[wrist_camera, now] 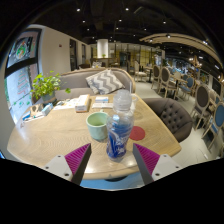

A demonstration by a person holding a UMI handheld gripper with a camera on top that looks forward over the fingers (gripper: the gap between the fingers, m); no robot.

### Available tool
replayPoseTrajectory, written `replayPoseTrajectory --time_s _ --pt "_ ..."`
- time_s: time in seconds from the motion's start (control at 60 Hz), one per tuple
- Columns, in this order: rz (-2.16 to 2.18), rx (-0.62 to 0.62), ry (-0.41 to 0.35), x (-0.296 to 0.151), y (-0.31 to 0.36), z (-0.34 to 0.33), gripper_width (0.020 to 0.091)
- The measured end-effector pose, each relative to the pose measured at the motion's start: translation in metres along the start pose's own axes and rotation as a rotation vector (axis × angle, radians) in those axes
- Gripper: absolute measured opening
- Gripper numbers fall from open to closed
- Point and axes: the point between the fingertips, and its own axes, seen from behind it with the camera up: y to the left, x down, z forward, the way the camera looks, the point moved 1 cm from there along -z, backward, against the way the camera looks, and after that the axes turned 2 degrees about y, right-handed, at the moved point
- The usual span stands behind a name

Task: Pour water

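Note:
A clear plastic water bottle with a blue label and a white cap stands upright on the round wooden table. It is just ahead of my gripper, in line with the gap between the two magenta-padded fingers. The fingers stand wide apart, with a gap on each side of the bottle, and nothing is held. A pale green mug sits right next to the bottle on its left, a little farther away. No water level can be made out in either.
A red coaster lies right of the bottle. Books and a potted plant sit farther back on the table. A grey sofa and a dark armchair ring the table. Chairs and tables fill the room beyond.

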Motion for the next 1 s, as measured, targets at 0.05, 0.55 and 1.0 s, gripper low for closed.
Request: replayPoseTrajectory --time_s 0.05,0.55,1.0 --pt "0.009 -0.009 -0.013 -0.006 -0.008 0.021 0.0855" --pt "-0.009 -0.093 -0.099 -0.028 -0.012 0.096 0.0436" --pt "-0.316 0.231 -0.093 -0.104 -0.060 0.072 0.0356"
